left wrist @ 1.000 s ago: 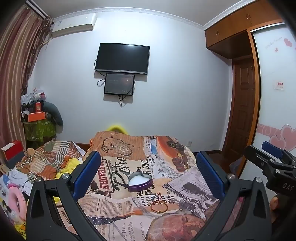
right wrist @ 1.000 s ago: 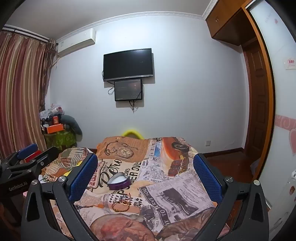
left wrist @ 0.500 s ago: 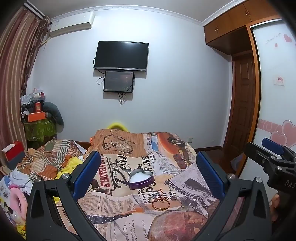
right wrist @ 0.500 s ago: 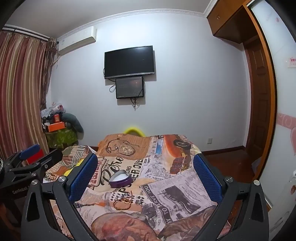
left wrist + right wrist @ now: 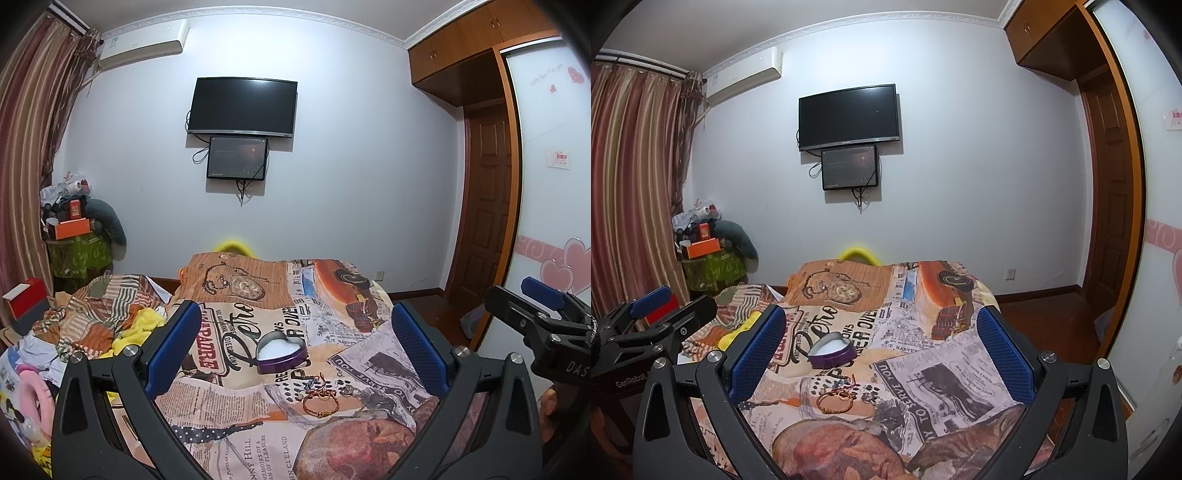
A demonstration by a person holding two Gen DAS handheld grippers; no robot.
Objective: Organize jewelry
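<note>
Since a second ago we have raised both views slightly, left gripper (image 5: 295, 343) and right gripper (image 5: 881, 343) both spread and empty, so the jewelry (image 5: 320, 397) lies untouched just near of the heart-shaped box (image 5: 281, 350).

Bed (image 5: 236, 373) with newspaper-print cover carries open purple heart-shaped box (image 5: 281, 351), small jewelry pile (image 5: 320, 395) just beside it, crumpled clothes (image 5: 99, 321) on left.

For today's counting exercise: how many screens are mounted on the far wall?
2. The large black television hangs high on the wall; the smaller screen is mounted directly beneath it, cables trailing below. None appears hidden.
</note>
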